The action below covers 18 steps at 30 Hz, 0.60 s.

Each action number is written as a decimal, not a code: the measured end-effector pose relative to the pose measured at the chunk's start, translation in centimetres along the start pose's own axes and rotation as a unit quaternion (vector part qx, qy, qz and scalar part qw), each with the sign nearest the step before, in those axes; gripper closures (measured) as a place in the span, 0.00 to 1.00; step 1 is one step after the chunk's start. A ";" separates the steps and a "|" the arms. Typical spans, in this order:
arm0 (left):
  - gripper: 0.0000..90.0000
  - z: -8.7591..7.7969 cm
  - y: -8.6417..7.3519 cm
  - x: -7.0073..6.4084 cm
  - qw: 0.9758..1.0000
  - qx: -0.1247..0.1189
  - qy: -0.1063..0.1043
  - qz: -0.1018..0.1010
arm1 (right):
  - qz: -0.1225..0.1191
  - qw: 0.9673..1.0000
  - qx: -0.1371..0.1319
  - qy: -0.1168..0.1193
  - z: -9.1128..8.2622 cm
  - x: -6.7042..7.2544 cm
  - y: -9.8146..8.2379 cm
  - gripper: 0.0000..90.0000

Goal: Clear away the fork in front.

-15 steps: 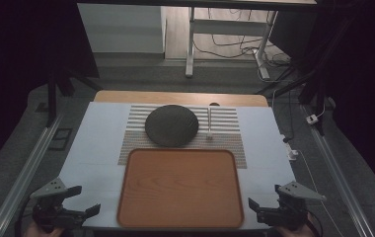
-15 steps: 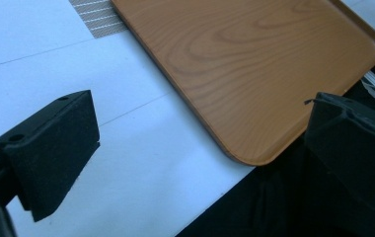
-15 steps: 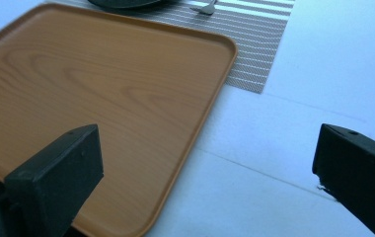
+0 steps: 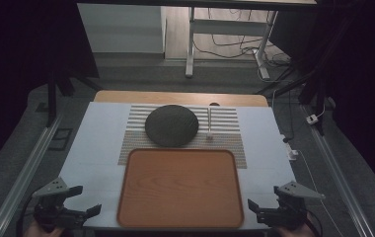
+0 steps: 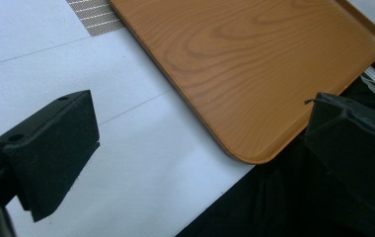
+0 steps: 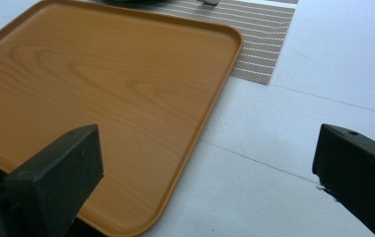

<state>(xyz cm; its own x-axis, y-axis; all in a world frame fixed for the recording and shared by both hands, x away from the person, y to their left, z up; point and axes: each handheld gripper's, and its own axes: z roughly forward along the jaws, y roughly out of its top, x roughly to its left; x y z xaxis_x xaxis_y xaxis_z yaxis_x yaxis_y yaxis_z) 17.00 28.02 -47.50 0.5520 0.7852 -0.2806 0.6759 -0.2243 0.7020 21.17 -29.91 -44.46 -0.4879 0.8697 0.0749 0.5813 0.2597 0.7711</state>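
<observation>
I hold the left gripper [image 4: 79, 200] and right gripper [image 4: 260, 210] at the table's near corners, both with jaws spread wide and nothing between them. Between the two lies the rectangular orange wood-grain tray [image 4: 179, 187], bare, its far edge overlapping the striped woven placemat [image 4: 227, 129].

The room is dim — dark at both sides, lighter at the back. A grey floor [image 4: 225, 79] runs behind the table [image 4: 101, 148], whose top is pale with a wooden far edge. Beyond stand a white desk frame [image 4: 191, 44] and loose cables [image 4: 235, 49] — metal rails [image 4: 22, 177] flank the table.
</observation>
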 end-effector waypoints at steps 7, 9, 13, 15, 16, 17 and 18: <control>0.00 0.0 0.0 0.0 1.000 0.003 0.002 0.002 | -0.016 1.000 0.012 0.006 0.2 0.3 0.1 0.00; 0.00 0.0 0.0 0.0 1.000 0.003 0.002 0.003 | -0.019 1.000 0.013 0.007 0.2 0.4 0.1 0.00; 0.00 0.1 0.1 -0.1 1.000 0.004 0.003 0.003 | -0.027 0.999 0.019 0.010 0.3 0.6 0.2 0.00; 0.00 0.1 0.1 -0.1 1.000 0.005 0.003 0.003 | -0.028 0.999 0.020 0.013 0.3 0.6 0.2 0.00; 0.00 0.1 0.1 -0.1 1.000 0.005 0.004 0.003 | -0.029 0.999 0.019 0.017 0.3 0.7 0.2 0.00; 0.00 0.1 0.1 -0.1 1.000 0.005 0.004 0.003 | -0.031 0.999 0.018 0.020 0.4 0.8 0.2 0.00; 0.00 0.1 0.0 -0.1 1.000 0.005 0.004 0.003 | -0.032 0.999 0.019 0.023 0.4 0.9 0.2 0.00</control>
<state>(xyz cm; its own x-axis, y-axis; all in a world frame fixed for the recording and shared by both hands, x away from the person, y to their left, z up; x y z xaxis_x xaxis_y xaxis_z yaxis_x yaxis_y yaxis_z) 17.02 27.87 -47.50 0.5524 0.7881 -0.2715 0.6776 -0.2347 0.6970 21.09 -28.94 -44.46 -0.5535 0.8310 0.0557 0.5713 0.3302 0.7514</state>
